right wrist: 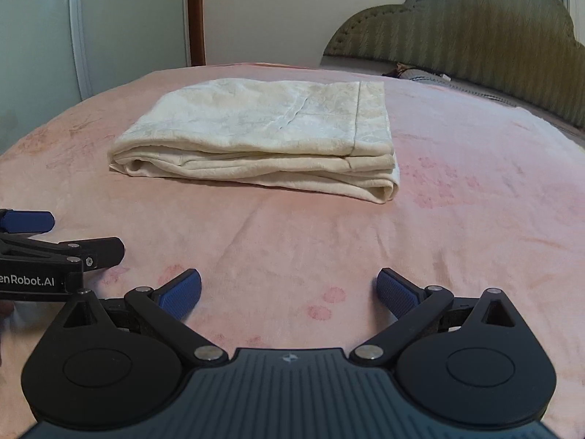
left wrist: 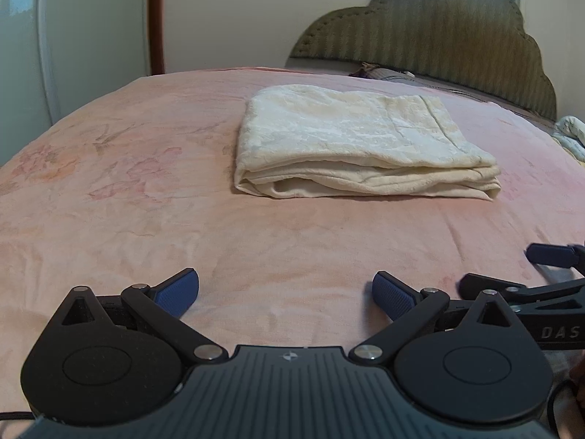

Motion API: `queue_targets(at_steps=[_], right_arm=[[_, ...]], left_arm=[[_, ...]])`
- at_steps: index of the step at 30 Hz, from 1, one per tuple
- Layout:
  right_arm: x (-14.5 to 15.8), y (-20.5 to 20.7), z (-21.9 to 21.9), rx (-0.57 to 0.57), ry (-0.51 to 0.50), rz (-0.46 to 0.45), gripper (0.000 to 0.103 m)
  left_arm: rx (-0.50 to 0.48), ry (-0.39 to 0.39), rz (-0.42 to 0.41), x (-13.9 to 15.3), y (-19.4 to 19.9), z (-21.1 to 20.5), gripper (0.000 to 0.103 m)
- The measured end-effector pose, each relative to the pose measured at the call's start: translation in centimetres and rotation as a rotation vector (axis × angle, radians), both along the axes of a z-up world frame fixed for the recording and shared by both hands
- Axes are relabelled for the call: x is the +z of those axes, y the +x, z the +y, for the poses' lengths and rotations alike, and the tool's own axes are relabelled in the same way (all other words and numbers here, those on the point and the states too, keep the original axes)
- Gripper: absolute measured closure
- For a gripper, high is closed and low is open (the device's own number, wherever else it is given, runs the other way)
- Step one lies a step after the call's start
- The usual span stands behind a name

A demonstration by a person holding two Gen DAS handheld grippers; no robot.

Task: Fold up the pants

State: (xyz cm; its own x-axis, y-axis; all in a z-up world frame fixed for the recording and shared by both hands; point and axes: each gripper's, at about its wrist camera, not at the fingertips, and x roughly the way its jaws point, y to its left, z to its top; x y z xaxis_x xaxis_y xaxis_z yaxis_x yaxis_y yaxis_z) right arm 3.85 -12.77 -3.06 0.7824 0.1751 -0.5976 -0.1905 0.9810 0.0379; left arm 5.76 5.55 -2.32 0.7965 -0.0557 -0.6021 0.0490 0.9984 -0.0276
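The left gripper point(left wrist: 285, 296) is hovering low over the bed point(left wrist: 109, 201), jaws spread wide and holding nothing. The pants point(left wrist: 351, 142) are lying ahead mid-bed, folded into a neat stack; folding looks finished. The right gripper point(right wrist: 289, 294) is likewise gaping empty.

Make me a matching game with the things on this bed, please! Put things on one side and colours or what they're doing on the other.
Things:
1. pants
2. bed cover
3. headboard
4. left gripper

Colours or states:
A. green, standing up at the far end
B. cream, folded into a flat stack
C. jaws wide open, holding nothing
D. pink with faint flowers

Pairs: 1-B, 2-D, 3-A, 4-C
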Motion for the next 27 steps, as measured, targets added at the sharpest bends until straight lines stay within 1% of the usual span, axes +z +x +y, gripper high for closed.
queue_targets(at_steps=[1, 3, 7, 15, 21, 27], right_arm=[[-0.02, 0.06, -0.52, -0.001, 0.025, 0.003, 0.000], [0.00, 0.03, -0.85, -0.004, 0.045, 0.001, 0.000], [0.01, 0.10, -0.44, -0.005, 0.018, 0.003, 0.000], [0.02, 0.09, -0.55, -0.007, 0.020, 0.003, 0.000], [-0.01, 0.33, -0.19, -0.042, 0.006, 0.003, 0.000], [0.01, 0.34, -0.32, -0.042, 0.013, 0.004, 0.000]], left_arm=[[0.015, -0.002, 0.001, 0.00, 0.06, 0.12, 0.000], [0.020, -0.004, 0.005, -0.01, 0.20, 0.22, 0.000], [0.016, 0.034, 0.012, -0.06, 0.24, -0.30, 0.000], [0.015, 0.043, 0.011, -0.08, 0.11, -0.48, 0.000], [0.015, 0.040, 0.011, -0.10, 0.08, -0.46, 0.000], [0.015, 0.041, 0.011, -0.11, 0.10, -0.45, 0.000]])
